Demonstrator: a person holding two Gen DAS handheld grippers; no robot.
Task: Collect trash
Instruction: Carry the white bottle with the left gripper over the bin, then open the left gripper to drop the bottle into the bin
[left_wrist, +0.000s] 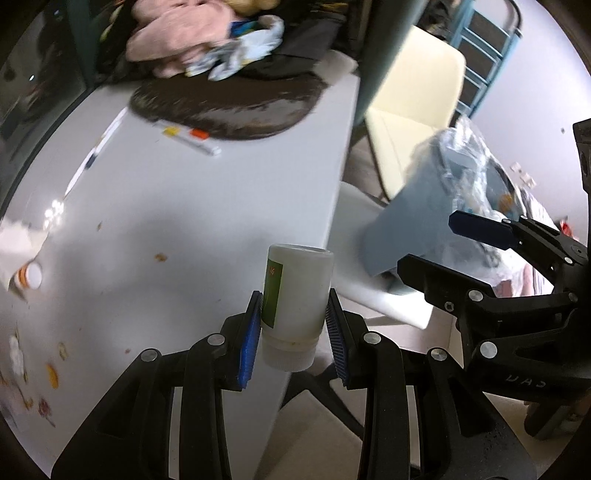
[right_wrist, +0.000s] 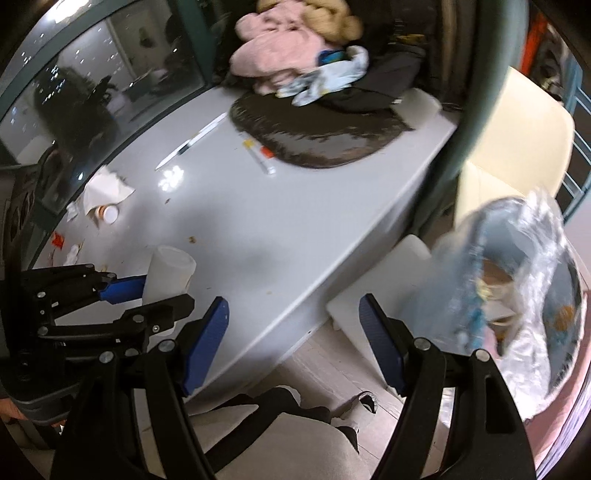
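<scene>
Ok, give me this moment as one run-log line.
left gripper: shut on white bottle | right gripper: open, holding nothing | lined bin: right of table | scraps remain

Setting: a lived-in home room, looking like a bedroom or study corner.
Worktop (right_wrist: 295, 229): white, carrying crumbs, pens and a crumpled tissue (right_wrist: 105, 188).
Laundry: pink clothing (right_wrist: 280, 55) lying heaped at the far end.
Seating: cream chair (left_wrist: 417, 110) standing beside a lined bin (left_wrist: 424, 206).
Window (right_wrist: 92, 85): reflecting the room at night.
</scene>
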